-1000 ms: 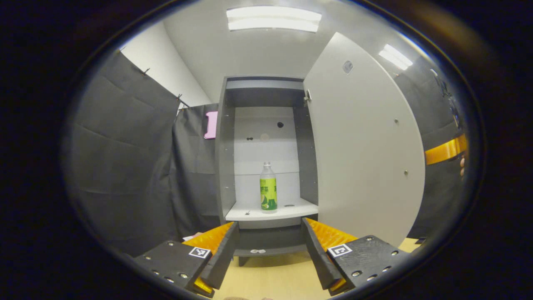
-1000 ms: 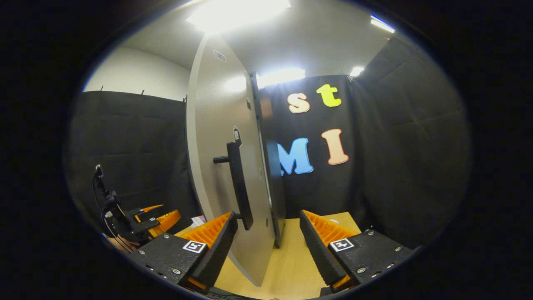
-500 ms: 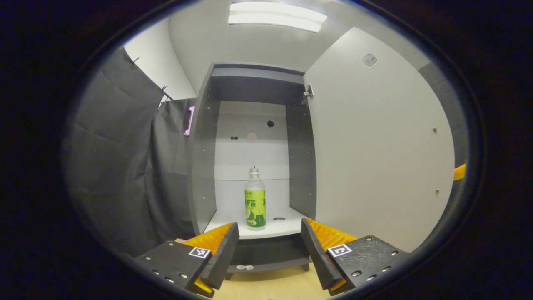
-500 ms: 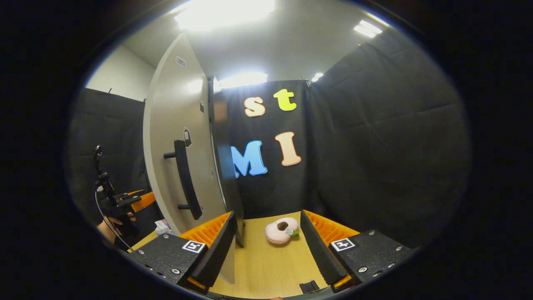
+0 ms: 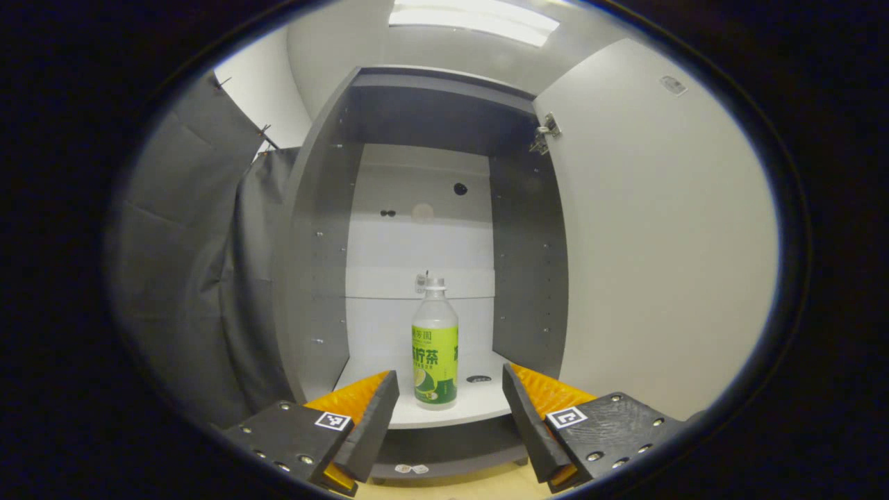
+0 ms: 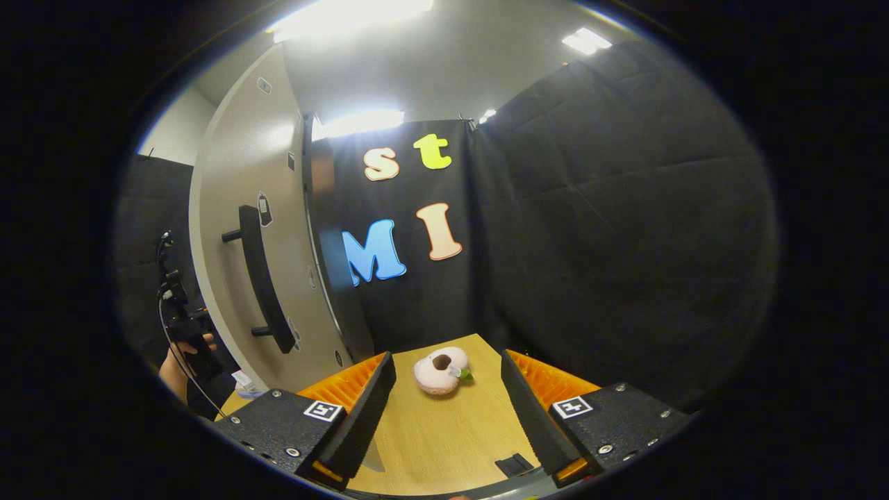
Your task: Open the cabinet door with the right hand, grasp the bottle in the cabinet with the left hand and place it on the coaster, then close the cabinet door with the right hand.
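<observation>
Bottle (image 5: 435, 347) upright on cabinet shelf (image 5: 444, 410), framed between jaws of left gripper (image 5: 450, 417), spread wide, holding nothing, short of contact. Cabinet door (image 5: 660, 243) swung fully open at right. Beyond bottle, pale back panel with small holes. Right gripper (image 6: 448, 417) likewise wide open and empty over table (image 6: 430, 444), pink doughnut-shaped toy (image 6: 439, 369) ahead, door handle (image 6: 260, 278) off to left, well apart. Risks, as judgement: light, tall bottle tipped by one jaw arriving first; low grip near base toppling it; door drifting back into left arm.
</observation>
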